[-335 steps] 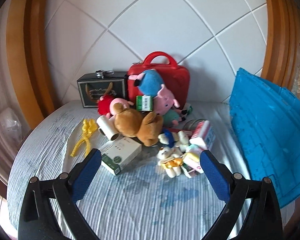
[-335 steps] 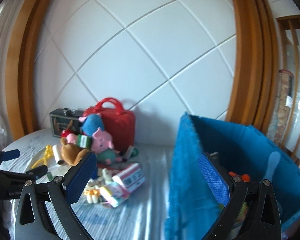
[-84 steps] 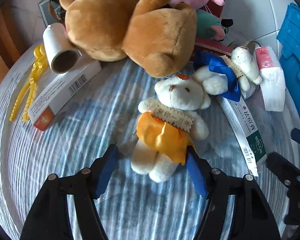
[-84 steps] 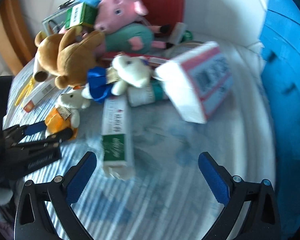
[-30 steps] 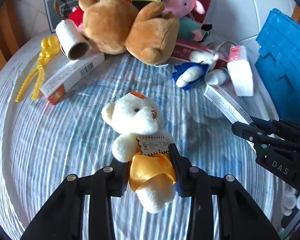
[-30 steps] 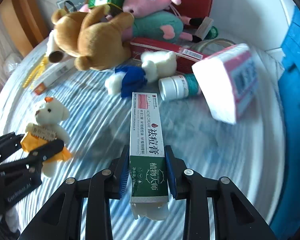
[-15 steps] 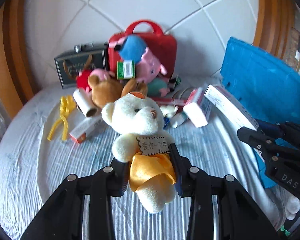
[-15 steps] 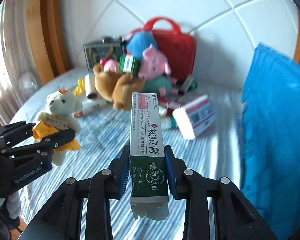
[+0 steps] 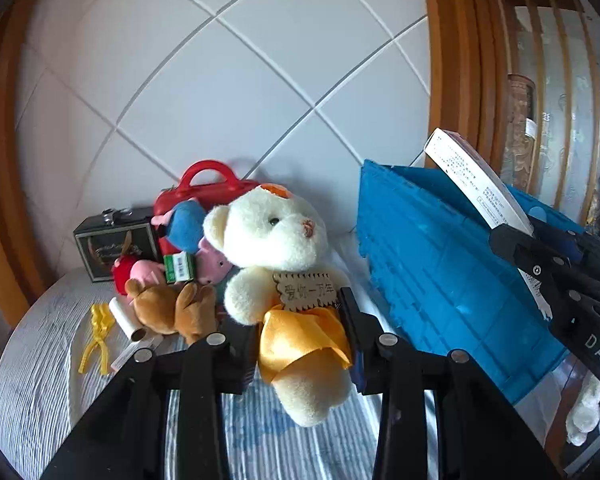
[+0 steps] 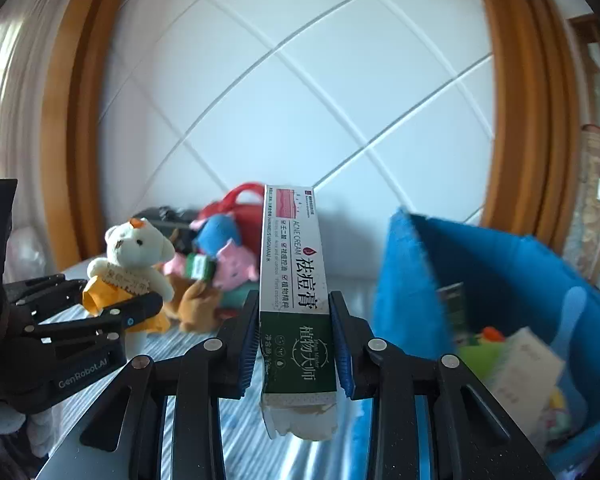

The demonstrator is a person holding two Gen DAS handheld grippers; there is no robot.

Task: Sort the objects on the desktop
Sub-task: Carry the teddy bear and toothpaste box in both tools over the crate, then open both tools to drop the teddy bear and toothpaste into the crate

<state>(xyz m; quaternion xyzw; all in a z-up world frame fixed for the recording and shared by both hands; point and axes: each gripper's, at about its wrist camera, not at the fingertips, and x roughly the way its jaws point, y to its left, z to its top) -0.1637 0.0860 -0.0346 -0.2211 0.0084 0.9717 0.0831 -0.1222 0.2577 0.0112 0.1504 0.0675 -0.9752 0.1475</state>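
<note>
My left gripper (image 9: 300, 332) is shut on a white teddy bear in an orange dress (image 9: 284, 276) and holds it up above the table; the bear also shows in the right wrist view (image 10: 130, 268). My right gripper (image 10: 294, 332) is shut on a long acne cream box (image 10: 294, 276), white on top and green below, held upright in the air. The box also shows in the left wrist view (image 9: 476, 180), over the blue crate (image 9: 440, 272). The crate (image 10: 412, 280) stands open at the right with several items inside.
A pile at the table's back holds a red case (image 9: 204, 188), a dark tin (image 9: 112, 240), a brown plush bear (image 9: 172, 308), pink pig plushes (image 9: 212, 264), a green box (image 9: 178, 267), a paper roll (image 9: 126, 320) and yellow tongs (image 9: 98, 336). The striped cloth (image 9: 40, 380) covers the table.
Both grippers have risen and tilted up, so the wall fills more of each view. The right gripper has carried the cream box towards the blue crate. The bear stays held.
</note>
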